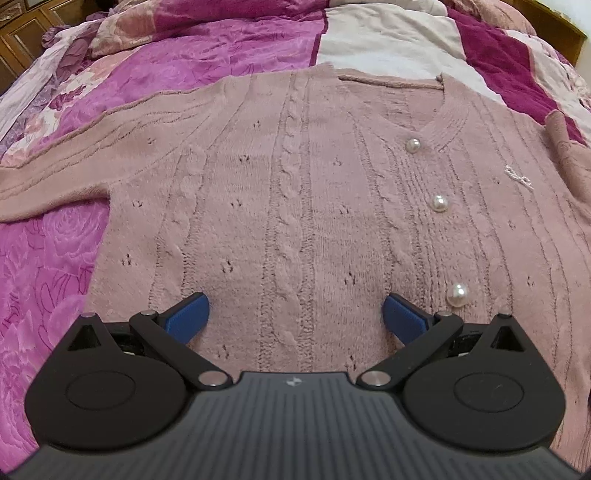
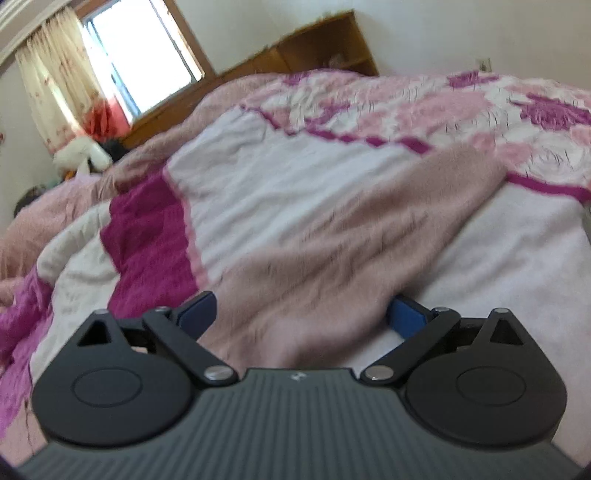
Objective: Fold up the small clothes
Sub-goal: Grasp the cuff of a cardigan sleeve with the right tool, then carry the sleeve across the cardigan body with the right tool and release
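A dusty pink cable-knit cardigan point(image 1: 295, 192) with pearl buttons point(image 1: 439, 203) lies flat, front up, on the bed. Its left sleeve point(image 1: 74, 158) stretches out to the left. My left gripper point(image 1: 295, 317) is open, its blue fingers point(image 1: 188, 317) resting low over the cardigan's lower front, holding nothing. In the right wrist view, the cardigan's other sleeve point(image 2: 332, 229) runs away from me across the bedspread. My right gripper point(image 2: 303, 317) is open, its jaws either side of the near end of that sleeve. That view is blurred.
The bed is covered by a patchwork quilt in magenta, pink and white point(image 1: 229, 48). A wooden headboard point(image 2: 295, 48), a curtained window point(image 2: 122, 55) and a white soft toy point(image 2: 81, 151) are beyond the bed. Wooden cabinets point(image 1: 18, 33) stand at the far left.
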The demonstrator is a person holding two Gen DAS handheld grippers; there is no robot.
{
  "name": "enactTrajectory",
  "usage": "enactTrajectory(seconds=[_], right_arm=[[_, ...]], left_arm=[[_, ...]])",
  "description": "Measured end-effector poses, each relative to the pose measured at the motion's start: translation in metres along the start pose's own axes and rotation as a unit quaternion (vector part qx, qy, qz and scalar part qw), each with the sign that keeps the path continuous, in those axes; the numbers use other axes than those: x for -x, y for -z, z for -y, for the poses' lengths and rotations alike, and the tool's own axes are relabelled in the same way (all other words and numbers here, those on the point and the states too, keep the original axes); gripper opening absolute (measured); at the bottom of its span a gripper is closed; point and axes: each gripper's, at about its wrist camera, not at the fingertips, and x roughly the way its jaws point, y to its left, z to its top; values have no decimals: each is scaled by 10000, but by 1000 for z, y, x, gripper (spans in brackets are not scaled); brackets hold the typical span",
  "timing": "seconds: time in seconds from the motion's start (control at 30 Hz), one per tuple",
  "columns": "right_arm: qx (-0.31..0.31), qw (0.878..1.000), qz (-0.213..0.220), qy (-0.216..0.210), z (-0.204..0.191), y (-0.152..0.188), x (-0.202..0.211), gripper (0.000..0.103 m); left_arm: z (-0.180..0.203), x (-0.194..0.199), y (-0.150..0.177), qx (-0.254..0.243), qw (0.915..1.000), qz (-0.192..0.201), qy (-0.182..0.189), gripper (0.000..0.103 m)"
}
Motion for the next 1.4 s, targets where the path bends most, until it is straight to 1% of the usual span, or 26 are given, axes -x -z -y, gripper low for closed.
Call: enactTrajectory(seconds=[0.03,0.07,0.1,0.13,0.17,0.23,0.3,0.43,0.57,0.63,0.8,0.9,1.03,1.1,1.4], right_arm=[[-41,9999,32,97,2,-3,-5,76],[-160,9997,13,161,5,-8,-10,70],[-287,9995,37,143,10,-12,-12,50],[-374,9992,46,116,13,-16,-13,27],[-414,9991,43,94,15,-20,-9,18],[-373,9991,179,-2,14,-26,2,14],[-157,9993,343,-66,7,-31,17,13],[187,9972,720,-121,-5,-41,58,12],[92,9939,1101,-43,-4,-50,96,12],[28,9930,1178,-71,-2,-53,110,12],[272,9926,1168,-169,-20,-53,129,12],[500,9919,1110,-351,-44,-47,135,12],[990,9875,1073,-602,-90,-33,139,12],[1043,9865,977,-798,-110,-27,140,12],[1213,9792,773,-1428,-206,10,145,12]], left_arm=[[1,-1,1,7,10000,10,-24,103],[2,0,1,-4,10000,27,-44,103],[3,0,2,-27,10000,49,-57,103],[3,1,3,-52,9999,77,-57,103],[3,1,3,-61,9999,79,-49,103],[0,3,3,-39,10000,66,-14,103],[-1,4,3,-13,10000,48,10,103],[-3,8,3,44,10000,57,58,103],[-7,15,6,89,9998,84,143,103],[-10,18,7,114,9997,108,162,103],[-19,28,7,208,9994,207,163,103],[-24,33,6,203,9997,168,4,103],[-35,41,6,199,9995,223,-122,103],[-44,46,6,283,9993,235,-120,103],[-87,64,8,636,9969,391,-231,103]])
